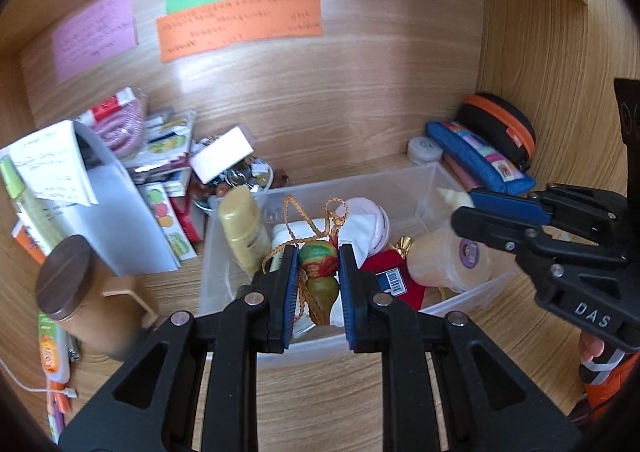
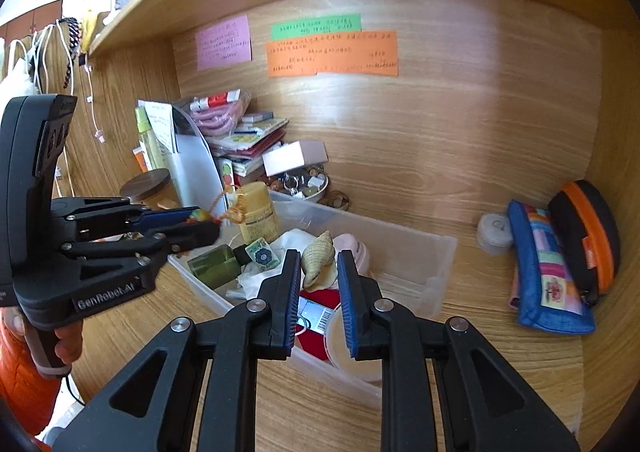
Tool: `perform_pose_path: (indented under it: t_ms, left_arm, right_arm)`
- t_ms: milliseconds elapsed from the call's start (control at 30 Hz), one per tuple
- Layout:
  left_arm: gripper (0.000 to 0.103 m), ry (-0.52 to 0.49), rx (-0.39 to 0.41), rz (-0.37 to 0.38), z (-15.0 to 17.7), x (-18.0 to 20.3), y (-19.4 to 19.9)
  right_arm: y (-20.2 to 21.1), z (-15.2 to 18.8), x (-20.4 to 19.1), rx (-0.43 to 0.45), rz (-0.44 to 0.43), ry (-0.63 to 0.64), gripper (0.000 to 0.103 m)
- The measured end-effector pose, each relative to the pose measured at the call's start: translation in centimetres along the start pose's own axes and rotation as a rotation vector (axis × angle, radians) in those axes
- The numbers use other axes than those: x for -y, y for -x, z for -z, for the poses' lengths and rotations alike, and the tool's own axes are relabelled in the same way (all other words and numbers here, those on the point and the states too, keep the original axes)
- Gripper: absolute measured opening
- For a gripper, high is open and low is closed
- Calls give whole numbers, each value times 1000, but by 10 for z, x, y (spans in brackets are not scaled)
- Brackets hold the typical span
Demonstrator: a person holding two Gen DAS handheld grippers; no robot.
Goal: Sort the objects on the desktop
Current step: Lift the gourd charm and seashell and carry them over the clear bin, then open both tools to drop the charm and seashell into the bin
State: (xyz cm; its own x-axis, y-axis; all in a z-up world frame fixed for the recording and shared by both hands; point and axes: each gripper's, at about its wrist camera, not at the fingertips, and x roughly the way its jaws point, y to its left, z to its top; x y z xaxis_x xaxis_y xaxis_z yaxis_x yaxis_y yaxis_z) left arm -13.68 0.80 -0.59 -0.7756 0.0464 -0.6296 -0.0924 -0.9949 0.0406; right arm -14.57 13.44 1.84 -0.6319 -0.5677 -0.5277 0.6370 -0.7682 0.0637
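A clear plastic bin [image 1: 404,181] stands on the wooden desk and holds several small items. My left gripper [image 1: 319,272] is shut on a painted green gourd ornament [image 1: 320,276] with a gold cord, held above the bin. It also shows in the right wrist view [image 2: 200,226] at the left. My right gripper [image 2: 319,272] is shut on a beige spiral seashell [image 2: 318,260] above the bin [image 2: 424,252]. The right gripper also shows in the left wrist view [image 1: 464,211], with the shell's tip [image 1: 450,195] showing.
In the bin lie a yellow bottle [image 1: 242,230], a round tub [image 1: 452,260] and a red card [image 1: 394,282]. A wooden-lidded jar [image 1: 66,288], papers and books stand at the left. A blue pencil case [image 2: 546,272] and black-orange pouch [image 2: 586,236] lean at the right wall.
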Motion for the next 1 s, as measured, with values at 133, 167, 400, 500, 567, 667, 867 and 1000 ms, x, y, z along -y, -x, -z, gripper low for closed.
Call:
perform_pose_path:
  t_ms: [133,167,400,500,567,667,867,1000]
  left_arm:
    - [19,-18,-37,10,2,3,-21]
    - [19,-19,-44,12,3,3,-25]
    - [19,-19,-80,23,7,1,-47]
    - [19,-24,-88,24,9,1,-52]
    - [19,-25,-99,28,11,0,-56]
    - [19,-35,-107,10,13,0,-60]
    - [19,-29,-103,11,15,0,-60]
    - [19,-34,-104,6,16,1,-61]
  right_arm:
    - [-20,3,3,-40,-17,-9,17]
    - [-24,4,3,-48,-19,-9,17]
    - [-53,11,3,-100,-28,-7,17]
    - [-61,12,1,-113,-28,6,17]
    - [-63,12,-2,-116,-22,25,17]
    - [-66,13,-6,-116,-10,47,17]
    - [-69,14,-9,-111,4,73,17]
    - [-70,16,-11,-109,8,82,17]
